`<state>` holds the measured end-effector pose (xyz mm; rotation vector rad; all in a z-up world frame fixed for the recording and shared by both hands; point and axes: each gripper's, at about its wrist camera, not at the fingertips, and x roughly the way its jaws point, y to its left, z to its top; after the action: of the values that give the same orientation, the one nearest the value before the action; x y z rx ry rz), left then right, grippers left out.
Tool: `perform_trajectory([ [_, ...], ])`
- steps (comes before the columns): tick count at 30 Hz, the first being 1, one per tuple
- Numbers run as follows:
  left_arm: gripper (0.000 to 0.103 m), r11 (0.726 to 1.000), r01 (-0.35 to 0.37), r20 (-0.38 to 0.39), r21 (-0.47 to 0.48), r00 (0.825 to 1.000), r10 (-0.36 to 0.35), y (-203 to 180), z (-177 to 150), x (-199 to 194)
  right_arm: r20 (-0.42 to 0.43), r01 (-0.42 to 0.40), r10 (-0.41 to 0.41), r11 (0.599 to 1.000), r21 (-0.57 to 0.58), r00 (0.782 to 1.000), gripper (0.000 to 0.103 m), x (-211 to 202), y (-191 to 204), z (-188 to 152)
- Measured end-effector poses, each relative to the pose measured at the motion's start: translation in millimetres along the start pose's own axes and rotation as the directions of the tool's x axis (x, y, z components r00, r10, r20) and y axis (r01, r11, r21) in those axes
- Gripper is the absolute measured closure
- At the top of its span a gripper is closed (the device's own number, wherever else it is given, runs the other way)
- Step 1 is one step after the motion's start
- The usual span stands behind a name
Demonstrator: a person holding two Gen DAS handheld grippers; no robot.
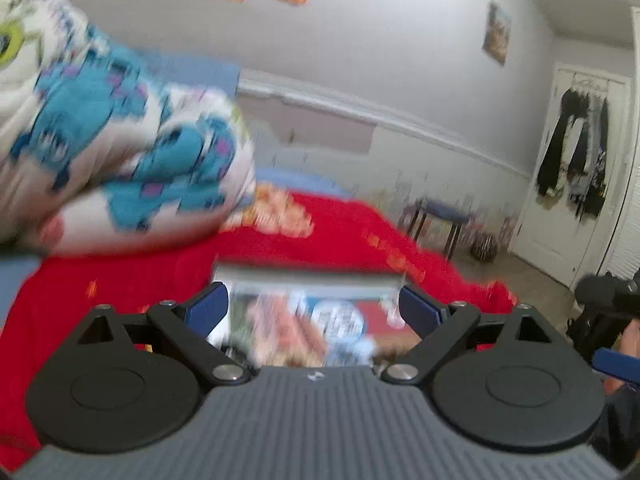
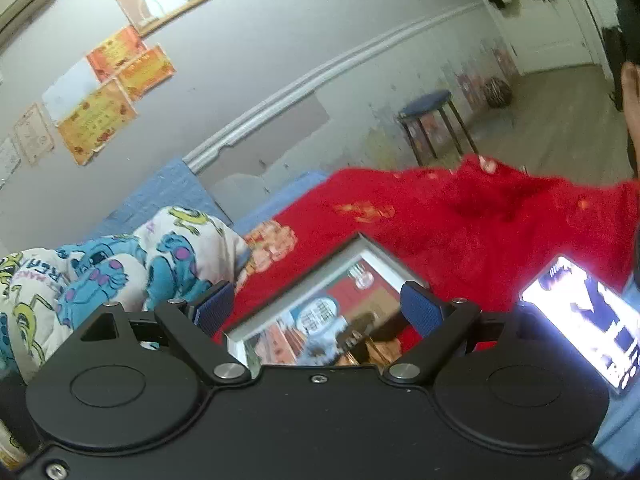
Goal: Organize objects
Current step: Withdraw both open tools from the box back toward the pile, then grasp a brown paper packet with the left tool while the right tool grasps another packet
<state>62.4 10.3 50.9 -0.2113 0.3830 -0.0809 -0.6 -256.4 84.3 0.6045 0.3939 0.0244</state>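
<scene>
Framed picture on red blanket, both claws spread.
Flat rectangular framed picture (image 2: 316,304) lies on fuzzy red blanket (image 2: 460,220); left claw (image 1: 314,306) and right claw (image 2: 316,306) flank it; soft cartoon-print pillow (image 2: 120,272) beside.

Left gripper (image 1: 314,304) has a ribbed grey housing, the right gripper (image 2: 316,302) a smooth black one with silver screws, both carrying black linkage arms, round black discs behind the jaws, and blue fingers (image 2: 420,310).
</scene>
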Motion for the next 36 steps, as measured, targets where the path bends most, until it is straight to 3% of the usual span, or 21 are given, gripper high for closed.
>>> perform_trajectory([
  [3, 0.007, 1.0, -0.009, -0.078, 0.016, 0.997, 0.01, 8.7, -24.2, -0.7, -0.026, 0.001, 0.0, 0.999, 0.033, 1.0, 0.013, 9.0, -14.8, -22.7],
  [8, 0.008, 0.992, -0.006, -0.133, 0.123, 0.991, 0.022, -3.1, -48.8, 14.6, -0.102, 0.011, -0.005, 0.998, 0.059, 0.995, 0.02, 40.2, -34.8, -60.4],
  [16, 0.024, 0.99, -0.017, -0.252, 0.137, 0.966, 0.051, -3.3, -72.6, 43.7, -0.18, 0.003, 0.013, 0.996, 0.09, 0.984, 0.024, 90.4, -45.9, -98.2],
  [21, 0.027, 0.988, 0.002, -0.308, 0.152, 0.95, 0.046, -8.1, -79.1, 54.1, -0.225, -0.028, 0.06, 0.989, 0.143, 0.972, 0.027, 112.6, -54.8, -114.7],
  [26, 0.031, 0.978, -0.016, -0.302, 0.21, 0.95, 0.08, -16.4, -85.3, 58.5, -0.228, -0.061, 0.091, 0.989, 0.135, 0.969, 0.029, 120.8, -62.1, -118.7],
  [28, 0.04, 0.977, -0.036, -0.307, 0.212, 0.946, 0.102, -15.8, -87.7, 61.1, -0.239, -0.059, 0.09, 0.989, 0.133, 0.967, 0.031, 123.7, -63.9, -118.8],
  [32, 0.045, 0.981, -0.04, -0.318, 0.188, 0.943, 0.099, -13.3, -88.9, 64.8, -0.217, -0.039, 0.058, 0.995, 0.09, 0.974, 0.032, 125.1, -57.5, -123.5],
  [36, 0.054, 0.978, -0.056, -0.308, 0.199, 0.944, 0.117, -14.9, -90.3, 65.7, -0.197, -0.006, 0.017, 0.998, 0.058, 0.98, 0.042, 123.5, -52.9, -127.3],
])
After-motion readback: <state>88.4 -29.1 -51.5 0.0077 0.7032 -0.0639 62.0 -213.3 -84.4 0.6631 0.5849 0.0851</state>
